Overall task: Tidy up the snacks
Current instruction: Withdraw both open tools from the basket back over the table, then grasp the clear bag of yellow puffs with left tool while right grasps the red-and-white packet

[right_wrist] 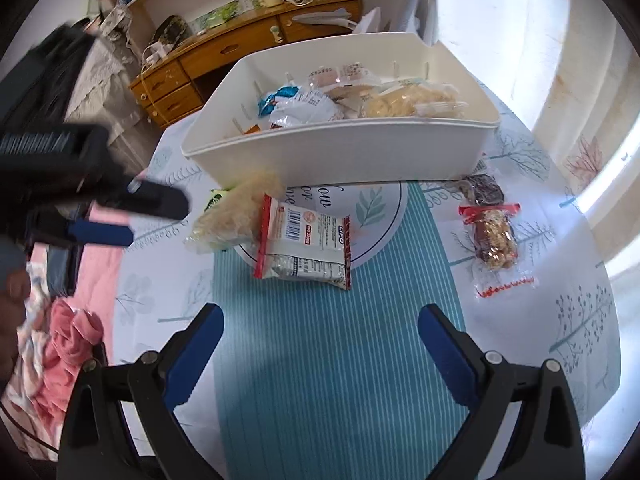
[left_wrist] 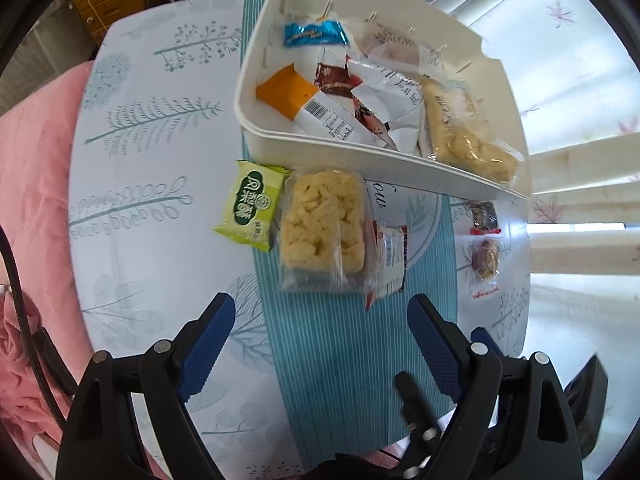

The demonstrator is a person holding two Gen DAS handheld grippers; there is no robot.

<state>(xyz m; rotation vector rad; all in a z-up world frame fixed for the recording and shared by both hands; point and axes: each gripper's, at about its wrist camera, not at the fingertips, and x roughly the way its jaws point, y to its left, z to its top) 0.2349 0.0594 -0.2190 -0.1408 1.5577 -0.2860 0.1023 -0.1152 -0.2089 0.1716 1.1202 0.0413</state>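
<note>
A white bin (left_wrist: 340, 148) (right_wrist: 332, 156) stands on the round table and holds several wrapped snacks. In front of it lie a green packet (left_wrist: 250, 205), a clear pack of yellow puffed crackers (left_wrist: 322, 228) (right_wrist: 236, 212), a red-and-white packet (left_wrist: 390, 258) (right_wrist: 306, 246) and a nut bar in a clear wrapper (left_wrist: 486, 258) (right_wrist: 494, 238). My left gripper (left_wrist: 322, 308) hangs open just short of the cracker pack, nothing between its fingers. My right gripper (right_wrist: 320, 320) is open above the striped cloth, just short of the red-and-white packet. The left gripper also shows blurred in the right wrist view (right_wrist: 152, 216), beside the cracker pack.
A dark wrapped snack (left_wrist: 484, 216) (right_wrist: 486, 190) lies by the bin's right corner. Pink bedding (left_wrist: 36, 184) lies left of the table. A wooden desk with drawers (right_wrist: 208, 68) stands behind. Bright curtains (right_wrist: 520, 32) fill the right side.
</note>
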